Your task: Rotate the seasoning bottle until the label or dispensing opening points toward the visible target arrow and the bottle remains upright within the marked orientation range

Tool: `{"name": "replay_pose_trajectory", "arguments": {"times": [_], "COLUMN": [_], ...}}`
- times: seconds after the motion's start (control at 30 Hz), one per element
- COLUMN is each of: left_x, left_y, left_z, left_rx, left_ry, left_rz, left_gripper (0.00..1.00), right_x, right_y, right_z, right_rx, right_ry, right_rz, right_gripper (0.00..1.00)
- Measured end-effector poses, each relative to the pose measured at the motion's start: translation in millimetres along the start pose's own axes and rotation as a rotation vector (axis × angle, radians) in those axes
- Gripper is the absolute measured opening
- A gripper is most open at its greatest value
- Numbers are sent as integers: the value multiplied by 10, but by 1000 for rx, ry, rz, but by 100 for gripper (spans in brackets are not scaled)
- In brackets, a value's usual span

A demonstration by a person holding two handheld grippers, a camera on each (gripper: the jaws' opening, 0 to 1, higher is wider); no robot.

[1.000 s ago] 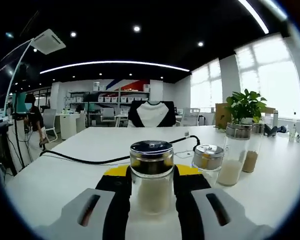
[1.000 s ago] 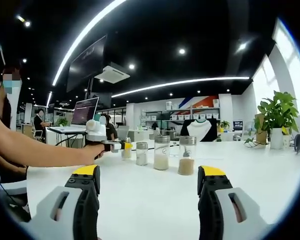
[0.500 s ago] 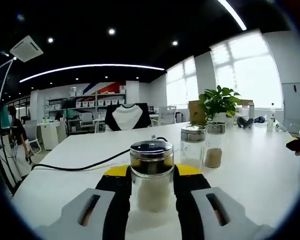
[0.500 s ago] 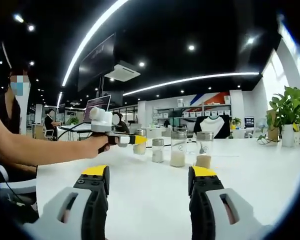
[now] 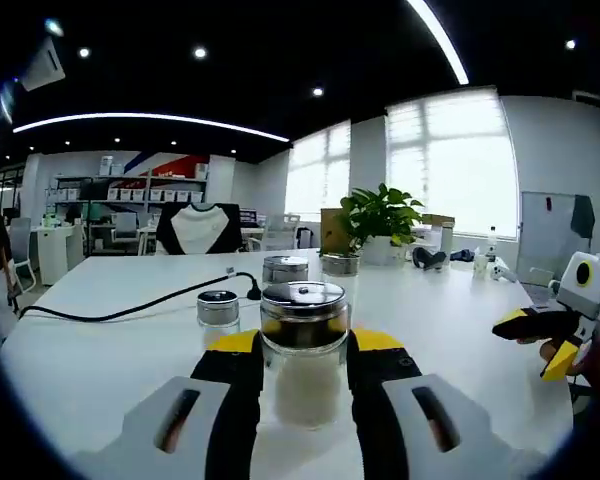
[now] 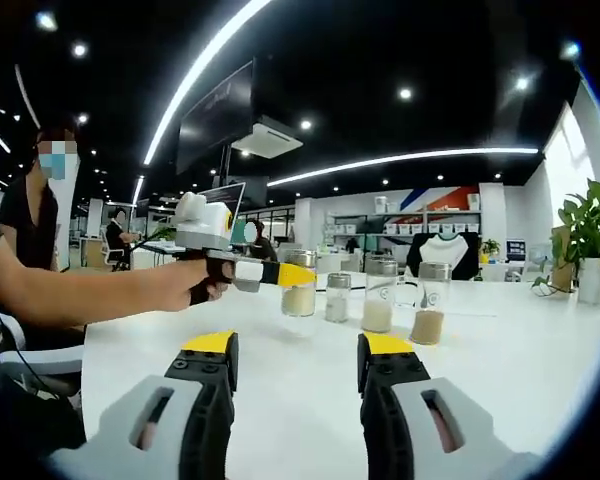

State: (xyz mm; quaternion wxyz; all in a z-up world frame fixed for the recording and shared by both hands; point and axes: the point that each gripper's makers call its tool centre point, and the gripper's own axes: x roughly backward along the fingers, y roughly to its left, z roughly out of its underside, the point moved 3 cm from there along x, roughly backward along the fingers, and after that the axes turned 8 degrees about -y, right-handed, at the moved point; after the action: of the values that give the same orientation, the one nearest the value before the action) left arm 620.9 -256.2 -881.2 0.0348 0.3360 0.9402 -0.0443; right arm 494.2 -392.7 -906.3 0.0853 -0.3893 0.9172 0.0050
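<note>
The seasoning bottle [image 5: 302, 372] is clear glass with pale powder and a dark metal lid. It stands upright between the yellow-tipped jaws of my left gripper [image 5: 302, 345], which is shut on it. In the right gripper view a hand holds that left gripper [image 6: 242, 272] out level over the white table, with the bottle [image 6: 299, 296] at its tip. My right gripper [image 6: 298, 352] is open near the table's front with nothing between its jaws. It also appears at the far right of the left gripper view, as the right gripper [image 5: 536, 338].
Three more seasoning jars stand in a row: a short one [image 6: 337, 297] and two taller ones [image 6: 379, 296], [image 6: 431, 303]. A black cable [image 5: 130, 308] crosses the white table [image 5: 460, 340]. A potted plant [image 5: 380, 216] stands at the far edge. A person's forearm [image 6: 70, 295] reaches in.
The left gripper view has swung right with the bottle still held; the other jars now sit left of it and behind it. The right gripper's jaws have drawn closer together.
</note>
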Motion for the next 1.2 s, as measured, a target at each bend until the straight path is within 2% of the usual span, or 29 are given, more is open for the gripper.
{"name": "replay_pose_trajectory", "arguments": {"times": [0.03,0.1,0.17,0.27,0.43,0.53,0.73,0.77,0.87,0.93,1.07,1.17,1.2], "left_x": [2,29,45,71,87,110,200,224,238,232,263,285,291], "left_y": [-81,-338,-473,-757,-1063,-1193,-1442,-1503,-1533,-1528,-1508,-1463,-1456], "left_z": [-14,-42,-43,4,38,38,18,14,33,47,65,69,73], "left_rx": [5,43,22,37,18,36,67,78,73,70,53,104,107], "left_ry": [-7,-25,-29,-16,-12,-14,-31,-36,-41,-41,-50,-78,-83], "left_rz": [30,132,168,227,269,296,371,399,407,392,307,206,191], "left_gripper": [34,34,34,34,35,35,35,35,35,35,35,34,34], "right_x": [-1,-6,-7,-12,-16,-11,3,2,-8,-12,-20,-20,-20], "right_y": [4,23,31,37,32,12,7,20,95,90,94,82,75], "right_z": [0,18,24,52,107,117,94,88,95,100,104,110,113], "right_rx": [-6,-12,-1,0,23,27,15,10,-18,-5,-4,-3,13], "right_ry": [-2,8,8,22,52,63,45,40,38,43,59,57,61], "right_rz": [-3,-15,-14,-14,-7,2,-1,-10,-50,-29,3,58,77], "right_gripper": [46,45,44,42,40,39,36,36,31,31,30,30,30]}}
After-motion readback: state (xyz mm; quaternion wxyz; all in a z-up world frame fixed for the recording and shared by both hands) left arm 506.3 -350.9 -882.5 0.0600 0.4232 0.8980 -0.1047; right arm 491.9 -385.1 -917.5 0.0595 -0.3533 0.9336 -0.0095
